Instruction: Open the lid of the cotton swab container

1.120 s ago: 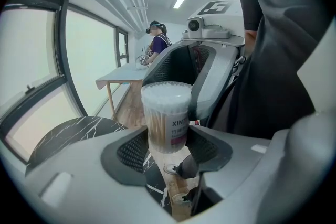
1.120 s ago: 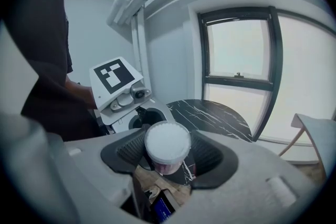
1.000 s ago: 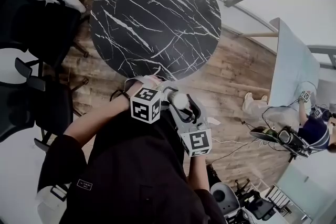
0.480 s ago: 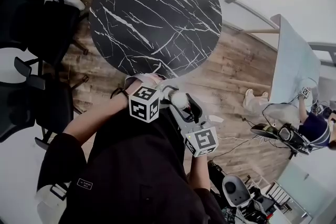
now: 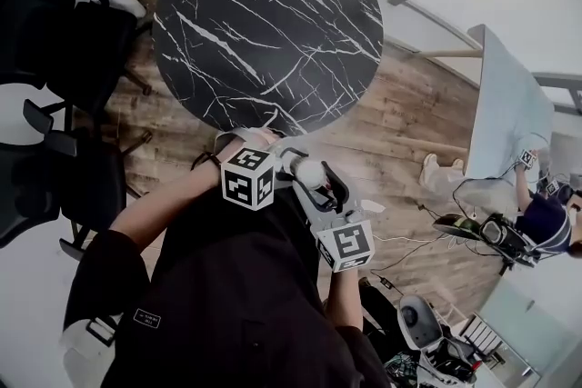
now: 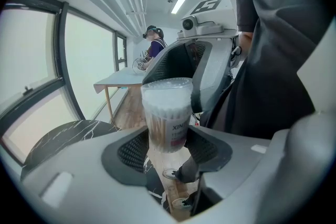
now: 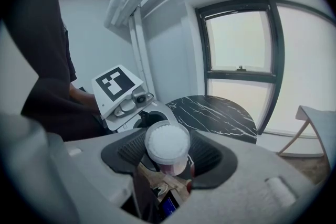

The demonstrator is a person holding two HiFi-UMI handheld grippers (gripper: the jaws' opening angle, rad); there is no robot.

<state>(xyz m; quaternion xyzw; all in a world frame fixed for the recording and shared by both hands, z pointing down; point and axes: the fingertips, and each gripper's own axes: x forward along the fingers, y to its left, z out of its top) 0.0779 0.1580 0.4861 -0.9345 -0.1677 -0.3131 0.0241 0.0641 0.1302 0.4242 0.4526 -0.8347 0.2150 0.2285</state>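
A clear cylindrical cotton swab container, packed with white swabs and capped by a clear lid, is held in the air in front of the person's body. My left gripper is shut on its lower body, and both pads touch its sides. My right gripper comes from the opposite side and is shut around the lid end, whose round top faces the right gripper view. In the head view the container shows as a white knob between the left gripper and the right gripper.
A round black marble table stands just ahead on the wood floor. Black office chairs are at the left. A pale table, another person and cabled equipment are at the right.
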